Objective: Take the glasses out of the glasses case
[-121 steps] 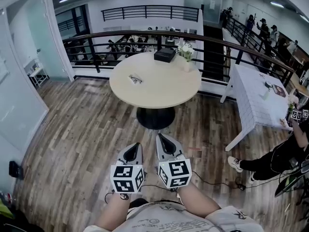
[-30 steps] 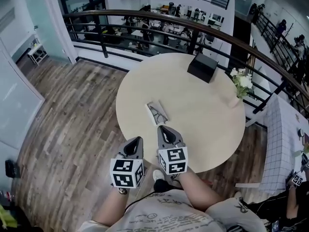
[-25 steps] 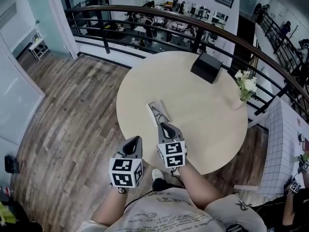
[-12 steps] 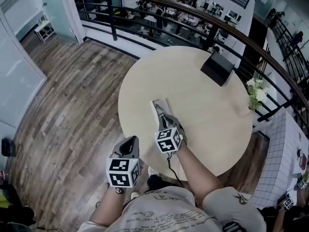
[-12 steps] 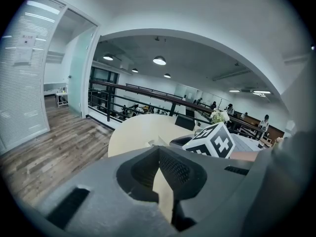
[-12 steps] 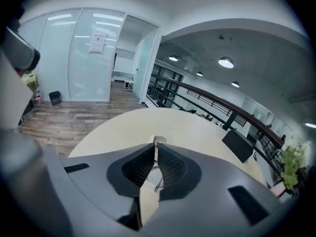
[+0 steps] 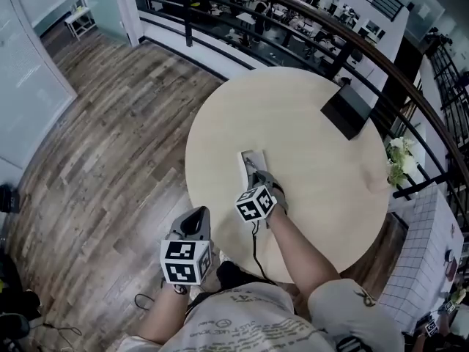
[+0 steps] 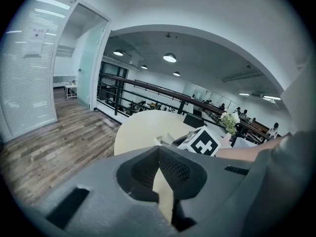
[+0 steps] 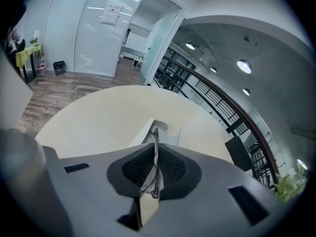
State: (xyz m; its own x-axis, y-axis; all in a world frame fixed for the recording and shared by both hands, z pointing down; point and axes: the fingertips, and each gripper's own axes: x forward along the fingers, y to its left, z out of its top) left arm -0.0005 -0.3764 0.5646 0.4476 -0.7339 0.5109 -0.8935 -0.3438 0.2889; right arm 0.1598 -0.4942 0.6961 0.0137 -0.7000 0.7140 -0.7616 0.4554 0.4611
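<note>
The round table is pale cream, the glasses case on it white and the box black, over a floor of streaked brown-grey planks. The left gripper and right gripper are grey with black cross-hatched pads and black-and-white square-marker cubes. The glasses look thin-framed, perhaps dark metallic grey.

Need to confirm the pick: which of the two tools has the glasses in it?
The right tool, shut on the thin wire-framed glasses at the white rectangular glasses case; the left tool is shut on nothing.
</note>
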